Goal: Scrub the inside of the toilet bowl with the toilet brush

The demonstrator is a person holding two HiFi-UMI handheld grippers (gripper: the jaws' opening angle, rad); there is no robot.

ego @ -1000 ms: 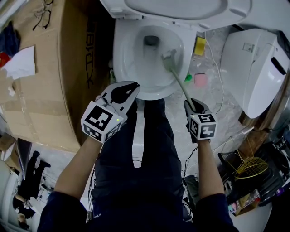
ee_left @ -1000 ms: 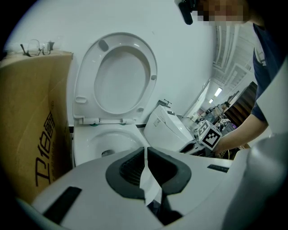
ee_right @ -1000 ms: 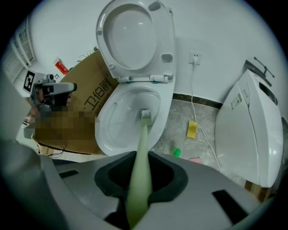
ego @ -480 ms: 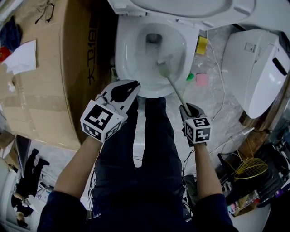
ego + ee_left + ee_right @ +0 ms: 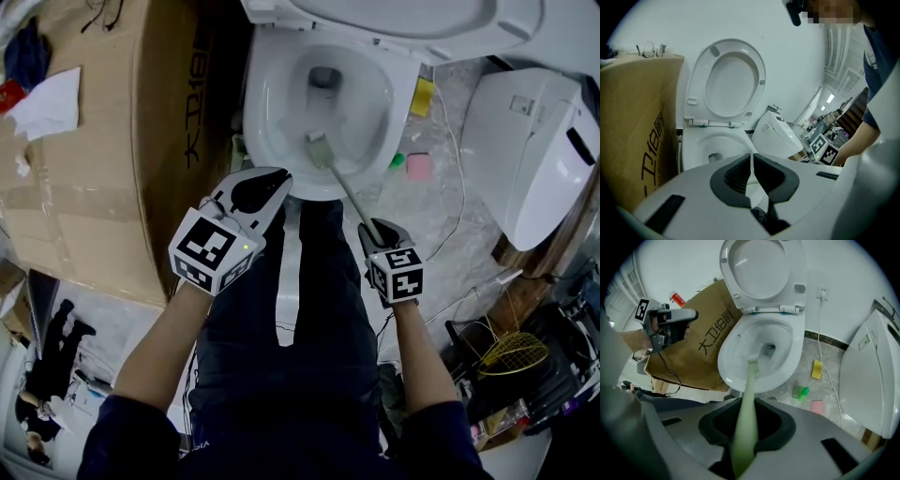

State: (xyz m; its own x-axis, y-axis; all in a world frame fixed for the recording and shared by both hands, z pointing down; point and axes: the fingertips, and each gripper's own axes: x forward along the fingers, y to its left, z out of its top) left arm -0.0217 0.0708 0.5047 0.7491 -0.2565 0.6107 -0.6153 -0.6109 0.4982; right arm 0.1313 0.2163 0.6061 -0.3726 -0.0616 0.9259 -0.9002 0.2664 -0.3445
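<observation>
The white toilet bowl [image 5: 258,122] stands open, its seat [image 5: 726,79] raised against the wall. A pale green toilet brush [image 5: 319,150] has its head inside the bowl, against the near wall below the drain. Its handle [image 5: 746,408] slants back to my right gripper [image 5: 378,228], which is shut on it above the person's right knee. In the right gripper view the brush head [image 5: 753,365] lies over the bowl's near rim [image 5: 726,366]. My left gripper [image 5: 265,186] hovers shut and empty by the bowl's front left edge, with its pads [image 5: 740,176] pressed together.
A big cardboard box [image 5: 141,141] flanks the toilet on the left. A second white toilet unit [image 5: 525,150] stands at the right. A yellow sponge [image 5: 422,97], a green bottle [image 5: 397,160], a pink pad [image 5: 418,166] and a white cable [image 5: 457,159] lie on the floor between them.
The brush head has swept from the bowl's right side leftward and nearer to the front wall. My right gripper has shifted left with it. The left gripper has stayed put.
</observation>
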